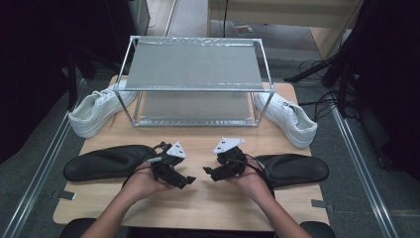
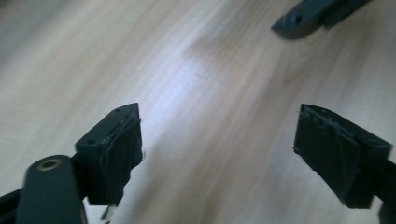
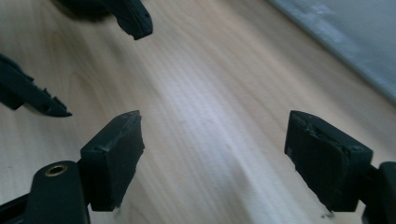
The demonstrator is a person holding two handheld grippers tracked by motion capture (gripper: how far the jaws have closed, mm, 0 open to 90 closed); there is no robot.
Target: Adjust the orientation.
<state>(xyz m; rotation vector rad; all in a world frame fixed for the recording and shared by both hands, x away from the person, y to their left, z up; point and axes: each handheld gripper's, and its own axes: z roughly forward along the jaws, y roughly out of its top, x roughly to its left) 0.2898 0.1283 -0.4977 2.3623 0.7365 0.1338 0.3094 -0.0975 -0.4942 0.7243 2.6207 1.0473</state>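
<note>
step: start, we hover over bench (image 1: pixel 198 208) | L hand-held gripper (image 1: pixel 190 181) & R hand-held gripper (image 1: pixel 207 172): jaws wide, empty | insoles: L insole (image 1: pixel 106 162) just outside L, R insole (image 1: pixel 292 170) just outside R | next: we'd swing outward, pinch an edge

No text, label, brand, number or sign can be read anywhere in these views. The white shoes (image 1: pixel 97 112) and the black insoles (image 1: pixel 106 162) carry no legible marking at this size.
</note>
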